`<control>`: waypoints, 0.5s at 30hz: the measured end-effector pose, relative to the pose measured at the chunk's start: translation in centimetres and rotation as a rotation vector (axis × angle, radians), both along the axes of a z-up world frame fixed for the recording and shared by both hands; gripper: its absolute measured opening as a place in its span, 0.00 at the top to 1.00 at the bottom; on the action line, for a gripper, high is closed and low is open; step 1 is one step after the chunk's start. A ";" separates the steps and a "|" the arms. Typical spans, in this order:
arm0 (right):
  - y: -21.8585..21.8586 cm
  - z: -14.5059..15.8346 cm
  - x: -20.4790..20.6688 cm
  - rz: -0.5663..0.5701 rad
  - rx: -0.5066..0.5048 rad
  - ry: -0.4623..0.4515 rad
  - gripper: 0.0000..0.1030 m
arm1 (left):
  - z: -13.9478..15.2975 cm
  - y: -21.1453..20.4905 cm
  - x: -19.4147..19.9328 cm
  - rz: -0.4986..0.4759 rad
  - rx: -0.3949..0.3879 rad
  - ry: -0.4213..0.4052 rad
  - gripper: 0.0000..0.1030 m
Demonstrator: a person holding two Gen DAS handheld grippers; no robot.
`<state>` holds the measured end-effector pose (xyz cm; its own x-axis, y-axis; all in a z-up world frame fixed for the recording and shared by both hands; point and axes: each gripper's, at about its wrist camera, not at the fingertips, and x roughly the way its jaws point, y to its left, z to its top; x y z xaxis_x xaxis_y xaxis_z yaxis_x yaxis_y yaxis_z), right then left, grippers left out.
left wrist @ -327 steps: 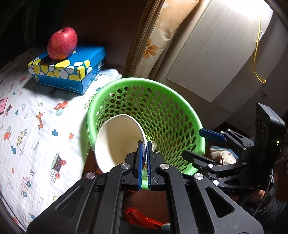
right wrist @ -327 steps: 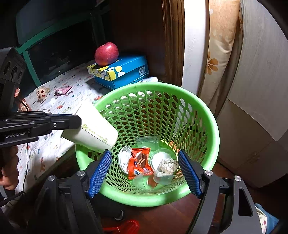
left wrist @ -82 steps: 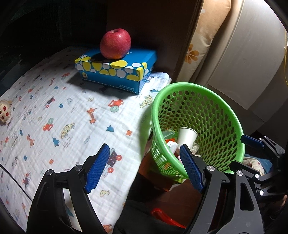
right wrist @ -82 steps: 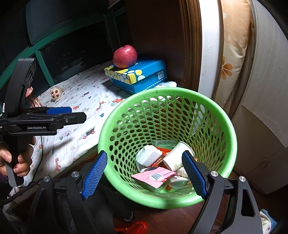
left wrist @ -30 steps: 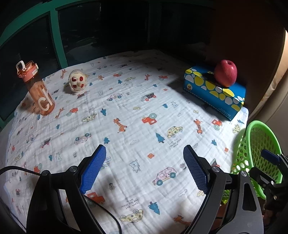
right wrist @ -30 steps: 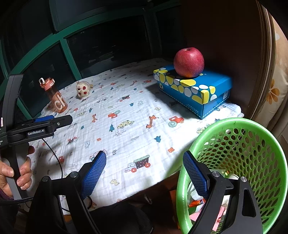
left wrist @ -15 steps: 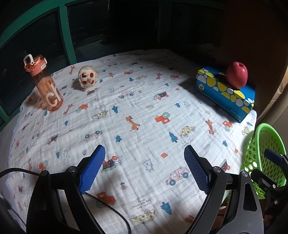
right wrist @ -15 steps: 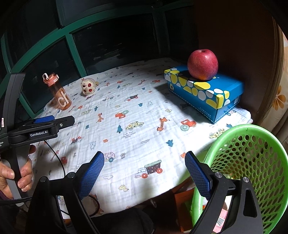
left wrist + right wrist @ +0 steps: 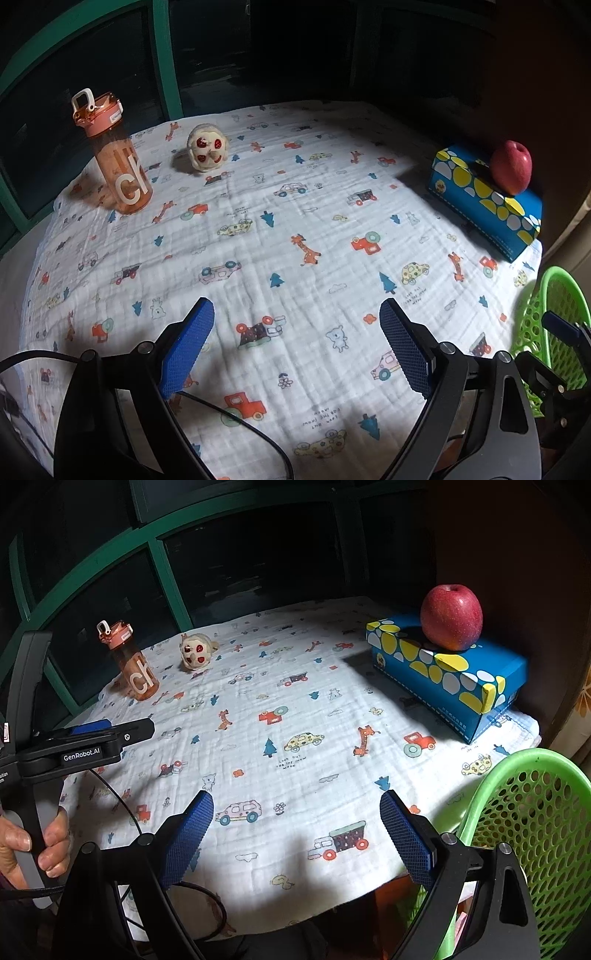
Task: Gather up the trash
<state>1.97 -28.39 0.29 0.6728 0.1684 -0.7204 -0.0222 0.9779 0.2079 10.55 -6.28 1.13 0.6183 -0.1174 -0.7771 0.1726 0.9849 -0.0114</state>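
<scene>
Both grippers hover over the printed cloth (image 9: 258, 229), empty. Left gripper (image 9: 295, 350): jaws wide apart, nothing between them. Right gripper (image 9: 295, 834): jaws have just been opening and now stand wide apart, nothing between them either. Green basket (image 9: 524, 812) sits off the near right edge of the table, beside and below the cloth; its rim faces up and slightly toward the right wrist camera, its axis about upright. Only a sliver of something pink shows through the mesh low down, and I cannot tell what it is. Step in hand, as judged: a search pass between deposits, with both tools looking across the table for anything left to collect. On the cloth: an orange water bottle (image 9: 114, 155) standing upright at far left, a small round toy with a face (image 9: 207, 147) just beside it, a blue tissue box (image 9: 447, 675) at far right with its long axis running from far-left to near-right, and a red apple (image 9: 451, 616) resting on top of the box. None of these reads as trash. No wrapper, cup or scrap is visible on the surface. Next move, as judged: confirm that the table holds no more waste; if something turns up, approach with jaws apart and carry it right to the basket. Black cable (image 9: 236, 417) trails over the near cloth, so keep it out of any grasp.
</scene>
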 end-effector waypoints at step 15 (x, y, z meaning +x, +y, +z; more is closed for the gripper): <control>0.8 0.2 0.2 0.007 0.001 -0.007 0.14 | -0.3 1.3 -0.2 0.038 -0.005 0.004 0.13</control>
